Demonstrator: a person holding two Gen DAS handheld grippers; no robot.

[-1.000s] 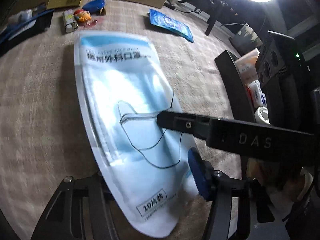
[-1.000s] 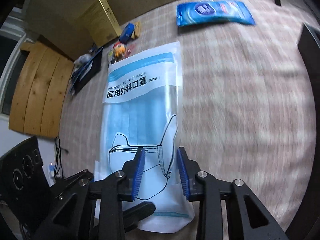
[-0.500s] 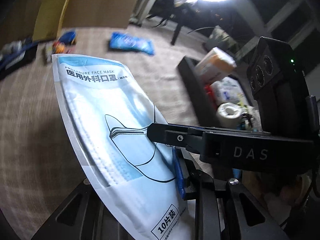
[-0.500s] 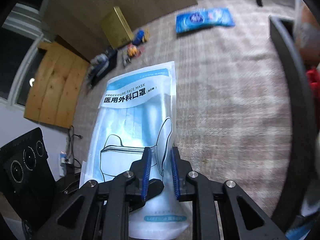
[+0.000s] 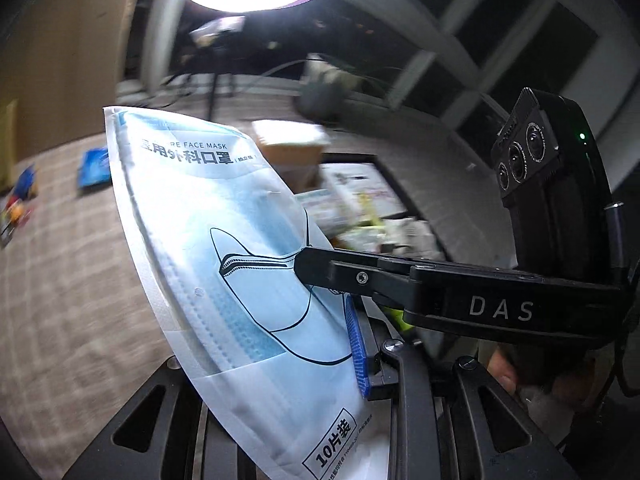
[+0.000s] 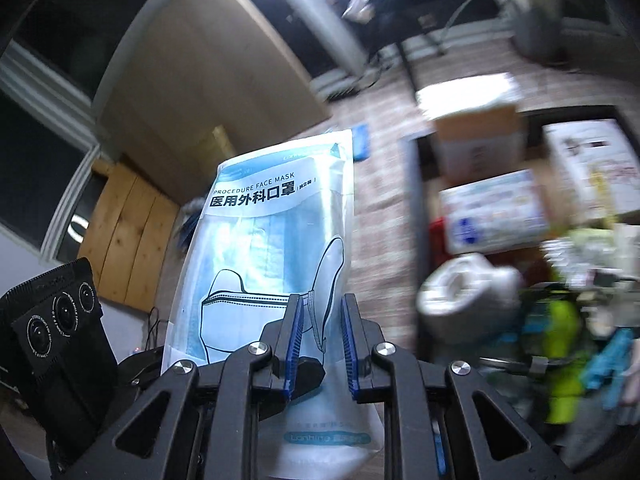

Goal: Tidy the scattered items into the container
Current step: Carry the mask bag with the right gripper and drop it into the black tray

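Mask pack (image 6: 276, 240) stands raised above the carpet (image 5: 60, 300), long axis upright, title end up, just left of the bin (image 6: 416, 216). Right hand-held gripper (image 6: 318, 340) pinches its lower part; left hand-held gripper (image 5: 320, 344) clamps it too, its jaws having just closed on it. Earlier it lay flat on the carpet.

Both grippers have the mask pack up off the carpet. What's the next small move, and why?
Probably carry the mask pack sideways over the black container. The left gripper and right gripper both clamp it in the air, and the container, already holding items, lies just beside it.
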